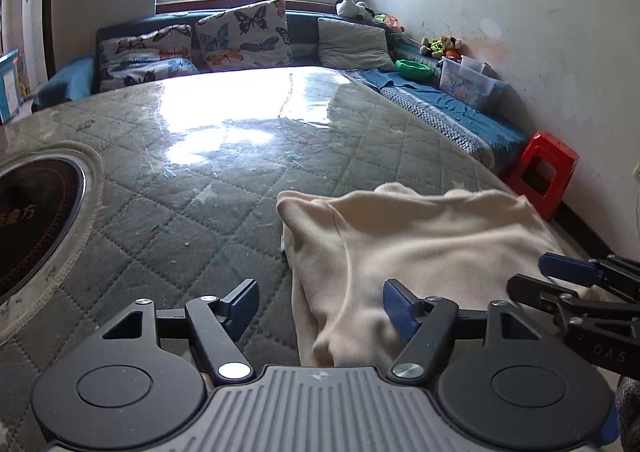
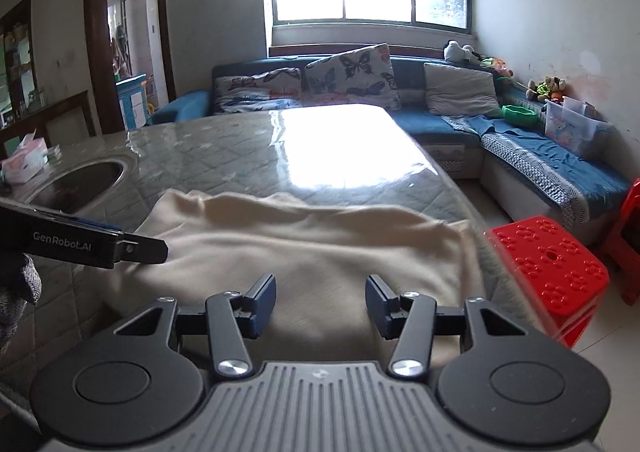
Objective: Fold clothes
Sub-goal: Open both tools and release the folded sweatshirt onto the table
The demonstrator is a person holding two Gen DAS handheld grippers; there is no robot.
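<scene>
A grey quilted worktop (image 1: pixel 168 180) under a glossy clear cover fills the middle of the room, with a round dark inset hotplate (image 1: pixel 32 212) sunk into it on the left. Beyond the worktop's far edge stands a blue corner sofa (image 2: pixel 448 124) with butterfly-print cushions (image 1: pixel 244 36), and off its right edge a red plastic stool (image 2: pixel 548 264) sits on the floor.

The cream-coloured soft garment (image 1: pixel 420 228) lies rumpled on the worktop's near right part, reaching its right edge. Nothing lies on top of it. The left gripper (image 1: pixel 320 308) hovers over the garment's left border, its blue-padded fingers spread apart and empty; one finger is over bare quilting, the other over cloth. The right gripper (image 2: pixel 321 302) hangs above the garment's near middle, fingers likewise apart and holding nothing.

Only the right wrist view shows a doorway (image 2: pixel 128 40) and a tissue box (image 2: pixel 24 164) left of the hotplate.
</scene>
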